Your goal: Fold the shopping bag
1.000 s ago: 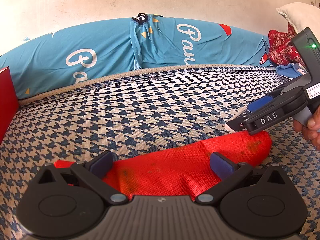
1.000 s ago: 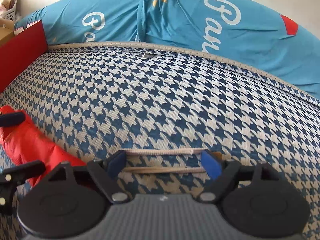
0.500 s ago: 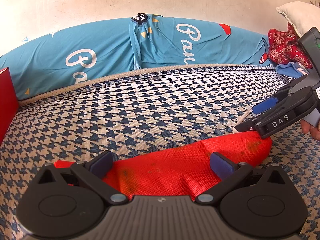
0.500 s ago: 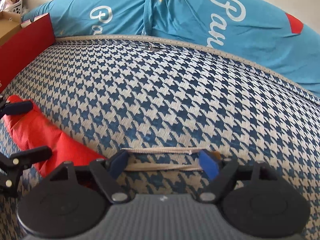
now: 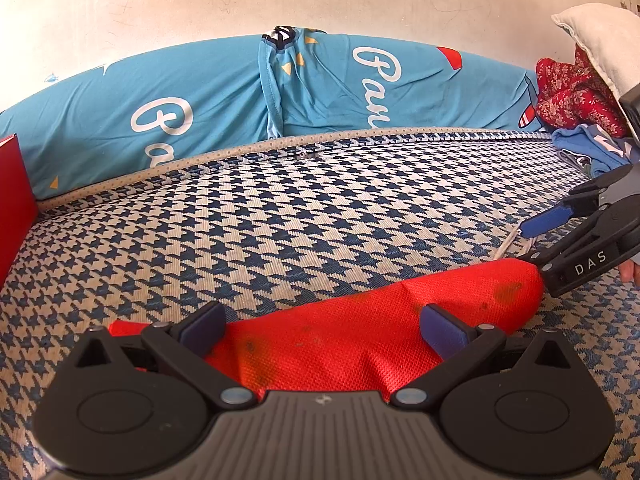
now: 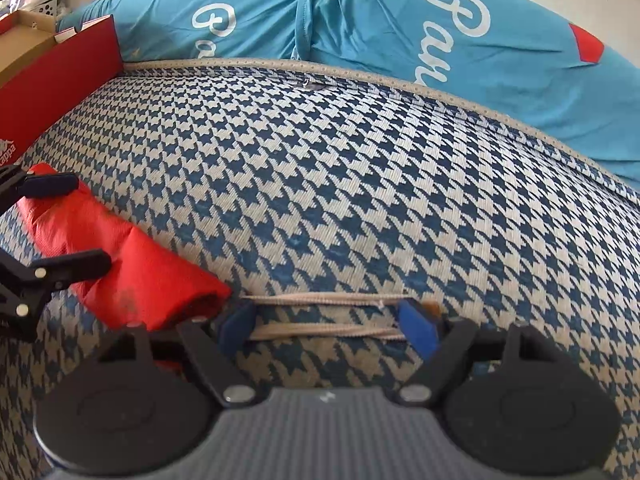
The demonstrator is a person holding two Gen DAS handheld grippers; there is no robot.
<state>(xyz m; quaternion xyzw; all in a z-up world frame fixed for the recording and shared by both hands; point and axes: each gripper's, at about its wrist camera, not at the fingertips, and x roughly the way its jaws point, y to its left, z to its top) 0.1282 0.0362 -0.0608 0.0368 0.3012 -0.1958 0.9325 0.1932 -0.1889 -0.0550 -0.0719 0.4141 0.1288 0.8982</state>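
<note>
Left gripper: wide over bag; roll may spring loose.
Right gripper: wide, handles between fingers; may snag.

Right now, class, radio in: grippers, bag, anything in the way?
Both grippers open: left gripper straddles the folded red bag, right gripper over its beige handles. Nothing blocking on the houndstooth mat.

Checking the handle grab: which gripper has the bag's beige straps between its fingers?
The right gripper. Two beige straps run across the gap between its blue pads. The left gripper is open around the red bag's rolled body instead.
</note>
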